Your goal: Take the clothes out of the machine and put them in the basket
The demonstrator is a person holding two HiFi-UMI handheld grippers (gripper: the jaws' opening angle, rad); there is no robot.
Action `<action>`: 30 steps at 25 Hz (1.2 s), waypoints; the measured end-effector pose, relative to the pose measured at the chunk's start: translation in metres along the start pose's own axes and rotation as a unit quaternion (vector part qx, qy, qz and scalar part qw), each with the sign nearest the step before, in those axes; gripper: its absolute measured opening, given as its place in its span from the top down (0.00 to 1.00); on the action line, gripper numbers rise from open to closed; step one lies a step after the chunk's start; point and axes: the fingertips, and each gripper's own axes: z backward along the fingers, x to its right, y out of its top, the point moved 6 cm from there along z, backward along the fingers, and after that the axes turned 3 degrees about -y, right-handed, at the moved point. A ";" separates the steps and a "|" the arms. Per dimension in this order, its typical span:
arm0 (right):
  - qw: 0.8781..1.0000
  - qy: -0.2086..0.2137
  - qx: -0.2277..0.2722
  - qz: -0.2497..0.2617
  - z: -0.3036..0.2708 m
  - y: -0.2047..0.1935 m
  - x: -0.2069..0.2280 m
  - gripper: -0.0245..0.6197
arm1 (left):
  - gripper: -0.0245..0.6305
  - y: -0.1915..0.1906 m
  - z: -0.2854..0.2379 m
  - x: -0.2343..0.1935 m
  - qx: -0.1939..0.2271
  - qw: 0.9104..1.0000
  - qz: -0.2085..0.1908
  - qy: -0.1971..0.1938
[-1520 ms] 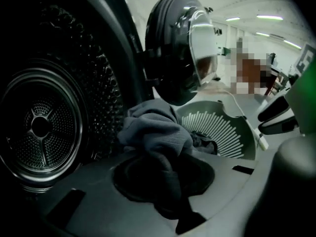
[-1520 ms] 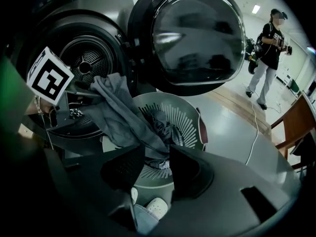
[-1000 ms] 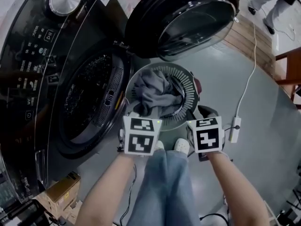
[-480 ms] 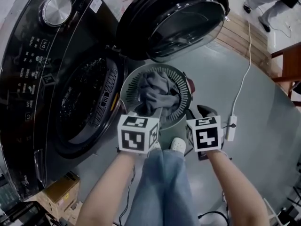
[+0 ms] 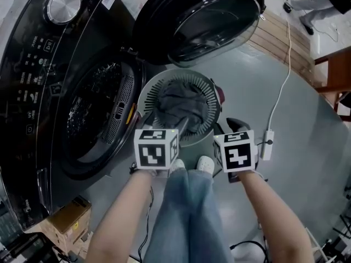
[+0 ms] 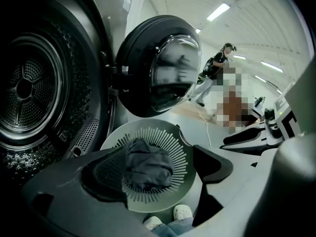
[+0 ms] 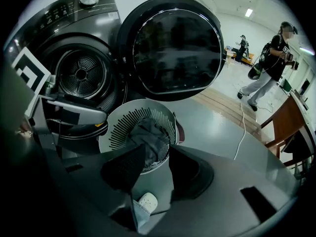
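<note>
Right, from the head view I stand facing the open washing machine, its round door swung wide beyond the basket. That basket sits on the floor between the machine's mouth and my shoes, and the grey clothes lie heaped inside it. My left gripper hangs over the basket's near rim. My right gripper hangs just beside the basket's right edge. A white cable runs along the floor to a power strip near my right gripper, and a cardboard box sits by the machine's foot on the left.

From the left gripper view, my jaws have just been opening and now stand wide, with nothing pressed between the pads. The clothes lie in the basket below the gap. The drum gapes close at the left, and the door's lower edge hangs above the basket's far rim.

From the right gripper view, my jaws stand narrowly apart and grip nothing; through the gap I see the basket's near wall and one shoe. A person is well off across the room, wooden furniture stands at the right, and open grey floor lies between.
</note>
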 end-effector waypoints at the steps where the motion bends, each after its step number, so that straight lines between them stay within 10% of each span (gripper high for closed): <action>1: 1.000 0.000 0.002 0.002 0.001 0.001 -0.001 0.73 | 0.35 0.000 0.003 -0.001 0.001 1.000 0.002 0.001; 21: 0.999 0.009 0.022 -0.046 0.134 0.063 -0.024 0.75 | 0.37 0.056 0.132 0.017 0.016 0.999 0.028 0.041; 30: 0.998 0.038 0.024 0.033 0.203 0.076 -0.044 0.75 | 0.40 0.069 0.190 0.038 0.001 0.999 0.007 0.053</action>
